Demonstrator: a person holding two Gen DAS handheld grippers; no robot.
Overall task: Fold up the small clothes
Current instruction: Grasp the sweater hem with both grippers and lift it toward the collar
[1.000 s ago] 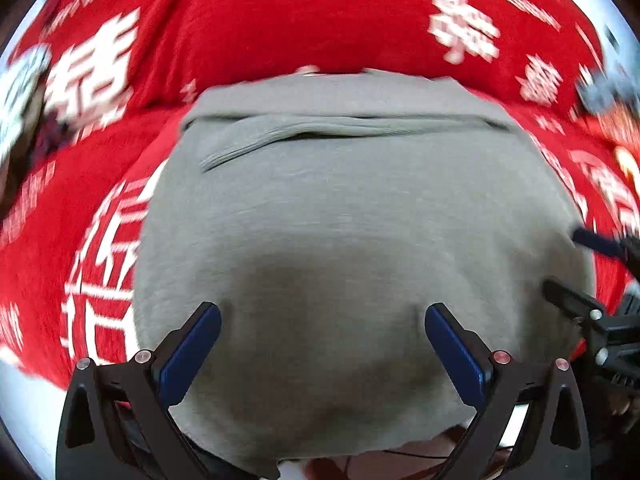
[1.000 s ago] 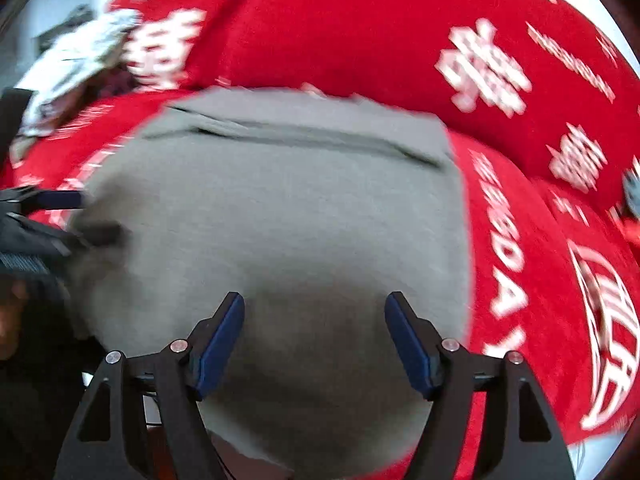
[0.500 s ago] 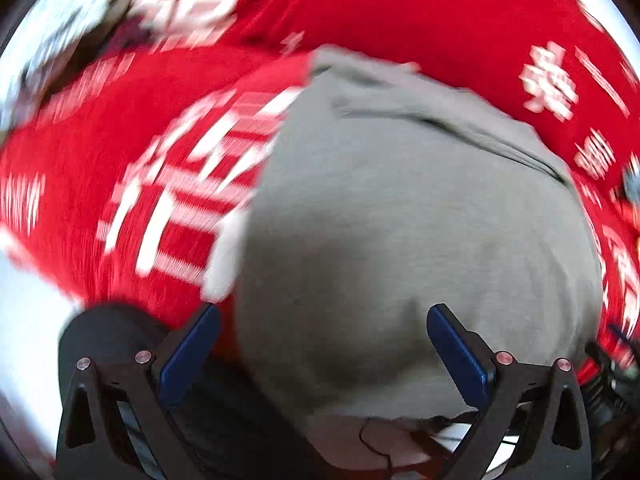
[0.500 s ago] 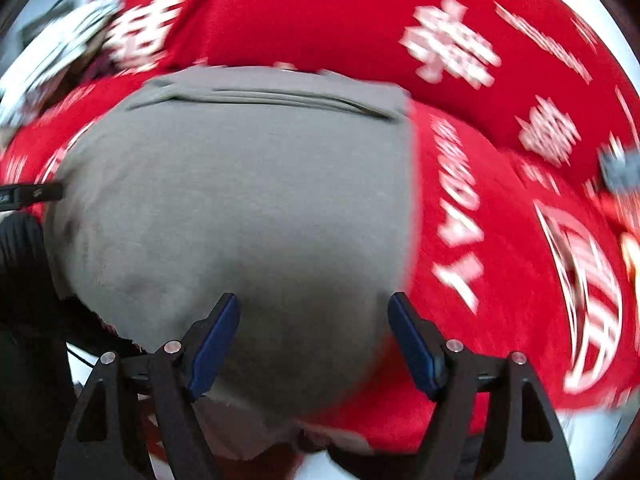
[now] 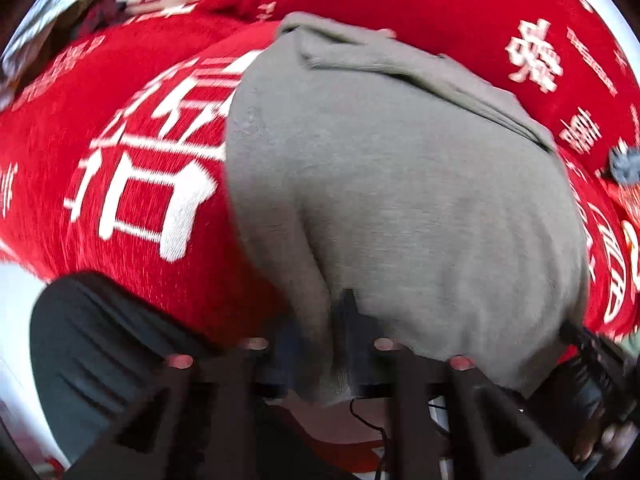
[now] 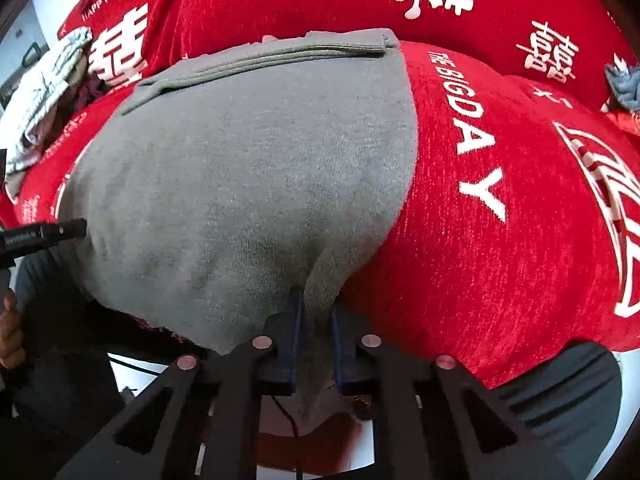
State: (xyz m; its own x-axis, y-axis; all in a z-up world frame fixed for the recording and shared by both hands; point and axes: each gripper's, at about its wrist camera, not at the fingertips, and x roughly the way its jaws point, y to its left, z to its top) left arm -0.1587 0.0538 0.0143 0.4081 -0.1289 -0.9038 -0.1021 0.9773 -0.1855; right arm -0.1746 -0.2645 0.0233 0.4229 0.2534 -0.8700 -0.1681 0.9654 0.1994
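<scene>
A grey knitted garment [image 5: 400,184] lies flat on a red cloth with white lettering [image 5: 140,160], its folded band at the far end. My left gripper [image 5: 320,336] is at the garment's near left corner. Its jaws are closing, and the blue pads pinch a fold of the grey fabric. In the right wrist view the same garment [image 6: 248,168] fills the middle. My right gripper [image 6: 316,332] is at its near right corner, jaws closing with a ridge of grey fabric squeezed between the pads. The near hem hangs over the red cloth's [image 6: 500,200] front edge.
A crumpled pale patterned garment [image 6: 44,96] lies at the far left and a blue-grey cloth [image 6: 624,84] at the far right. A person's dark-trousered legs [image 5: 100,340] [image 6: 560,380] flank the front edge. A hand [image 6: 10,332] shows at the left.
Both grippers went from wide open over the garment's middle to pinching it. The left one shifted to the near left corner, the right one to the near right corner, each rolling.
</scene>
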